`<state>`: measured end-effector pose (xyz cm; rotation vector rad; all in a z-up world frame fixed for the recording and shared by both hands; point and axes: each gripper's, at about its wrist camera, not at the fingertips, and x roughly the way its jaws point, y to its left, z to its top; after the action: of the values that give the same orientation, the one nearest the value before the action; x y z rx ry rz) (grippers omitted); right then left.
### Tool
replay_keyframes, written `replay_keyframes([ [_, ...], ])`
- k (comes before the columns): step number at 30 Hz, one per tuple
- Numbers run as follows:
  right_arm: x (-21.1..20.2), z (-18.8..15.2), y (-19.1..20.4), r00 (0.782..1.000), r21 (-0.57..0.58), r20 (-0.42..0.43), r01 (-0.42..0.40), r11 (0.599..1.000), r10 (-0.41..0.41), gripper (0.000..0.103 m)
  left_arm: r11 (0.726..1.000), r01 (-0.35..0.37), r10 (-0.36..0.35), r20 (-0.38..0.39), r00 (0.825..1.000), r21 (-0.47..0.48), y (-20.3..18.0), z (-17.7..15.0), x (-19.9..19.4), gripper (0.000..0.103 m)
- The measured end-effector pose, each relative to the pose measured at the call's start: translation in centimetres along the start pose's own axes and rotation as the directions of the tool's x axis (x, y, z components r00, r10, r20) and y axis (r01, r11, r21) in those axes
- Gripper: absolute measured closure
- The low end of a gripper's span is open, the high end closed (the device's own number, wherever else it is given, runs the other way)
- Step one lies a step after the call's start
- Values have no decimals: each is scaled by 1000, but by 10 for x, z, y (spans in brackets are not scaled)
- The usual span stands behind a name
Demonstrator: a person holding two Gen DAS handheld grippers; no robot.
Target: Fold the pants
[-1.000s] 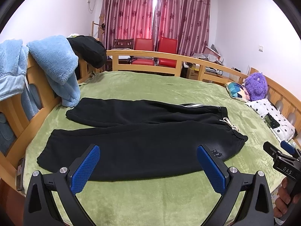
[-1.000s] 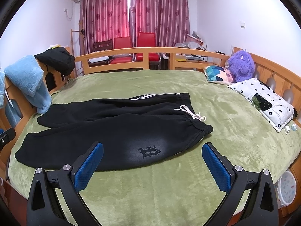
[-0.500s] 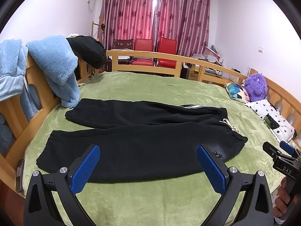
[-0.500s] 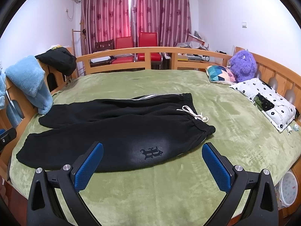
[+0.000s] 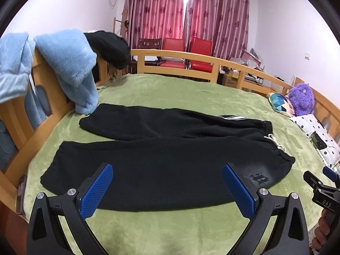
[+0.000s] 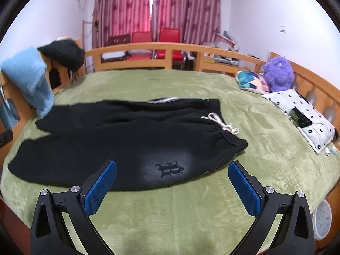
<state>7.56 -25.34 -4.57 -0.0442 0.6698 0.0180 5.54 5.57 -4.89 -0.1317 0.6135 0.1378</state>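
Black-embroidered pants (image 6: 119, 140) emblem, right-view legible

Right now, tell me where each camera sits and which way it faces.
Left wrist: rides the left gripper, low at the bed's near edge, facing across the black pants toward the curtains; its open jaws show, plus the right gripper and fingers at lower right.
Right wrist: rides the right gripper, further toward the waistband, facing the logo and drawstring; only its open jaws show.
Shared: pants, green blanket, blue fleece, purple plush, red chairs.
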Motion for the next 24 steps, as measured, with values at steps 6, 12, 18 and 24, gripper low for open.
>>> replay_keyframes([
  [6,46,-31,-15,998,92,-13,-66,994,68,0,1000,-9,7,-78,997,-22,31,-27,42,0],
  [12,99,-57,-46,992,248,-59,-96,964,114,8,998,-33,20,-220,975,-56,65,-63,91,3],
  [18,141,-70,-72,987,316,-144,-27,948,76,21,988,-92,53,-284,957,-123,101,-91,117,7],
  [24,165,-75,-72,978,363,-168,-54,930,122,21,956,-90,-2,-314,950,-280,144,-111,129,5],
])
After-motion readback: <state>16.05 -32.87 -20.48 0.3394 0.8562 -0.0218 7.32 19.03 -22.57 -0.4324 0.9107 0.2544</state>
